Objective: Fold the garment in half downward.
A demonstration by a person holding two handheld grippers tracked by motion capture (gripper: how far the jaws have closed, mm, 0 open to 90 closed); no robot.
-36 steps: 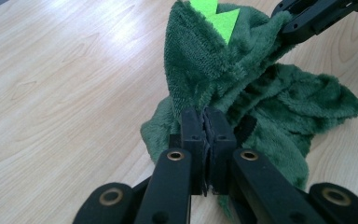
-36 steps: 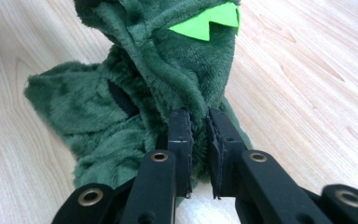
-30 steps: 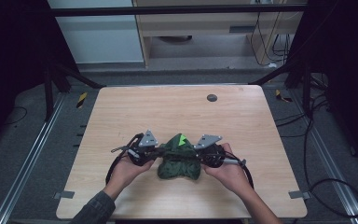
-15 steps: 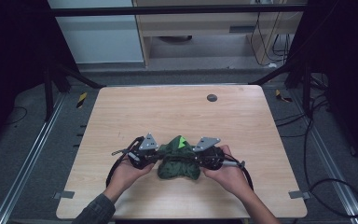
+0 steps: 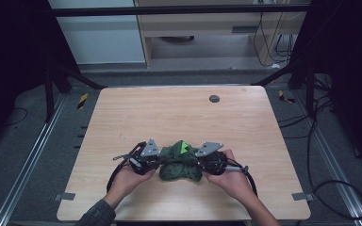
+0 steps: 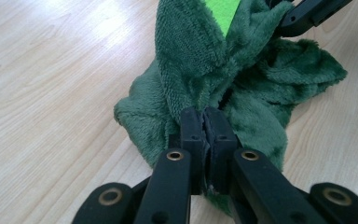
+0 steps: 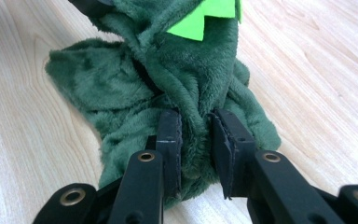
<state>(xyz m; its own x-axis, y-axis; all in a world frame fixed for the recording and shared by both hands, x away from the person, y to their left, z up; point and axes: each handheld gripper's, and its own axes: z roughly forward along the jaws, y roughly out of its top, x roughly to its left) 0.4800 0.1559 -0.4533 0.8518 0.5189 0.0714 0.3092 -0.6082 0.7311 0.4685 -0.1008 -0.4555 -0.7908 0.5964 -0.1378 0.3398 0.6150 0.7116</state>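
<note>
Near table edge, high view: green plush cloth (image 5: 179,165) bunched in a heap on the wooden table (image 5: 169,113), close to the person's side
High view, left gripper (image 5: 158,161): held in the left hand (image 5: 128,176), jaws pointing inward into the cloth's left flank
High view, right gripper (image 5: 199,162): held in the right hand (image 5: 231,178), jaws pointing inward into the cloth's right flank; cloth sits between the two grippers
High view, extras: dark round spot (image 5: 214,98) on the far part of the table, well apart from the cloth; black cables (image 5: 118,172) loop back from the grippers
Left gripper view, jaws: pressed together with almost no gap, pinching a thin fold of the green plush cloth (image 6: 200,70) at the left gripper (image 6: 204,128) tips
Left gripper view, cloth position: rises straight ahead of the tips, bright green patch (image 6: 221,11) at top; other gripper's black jaw at the upper right corner
Right gripper view, jaws: the right gripper (image 7: 195,135) has a thick ridge of plush cloth (image 7: 182,84) clamped between its pads; jaws have just eased a little wider, pads touching the fabric on both sides
Right gripper view, cloth position: piled ahead of the tips, resting on the table, bright green patch (image 7: 200,16) on its top
</note>
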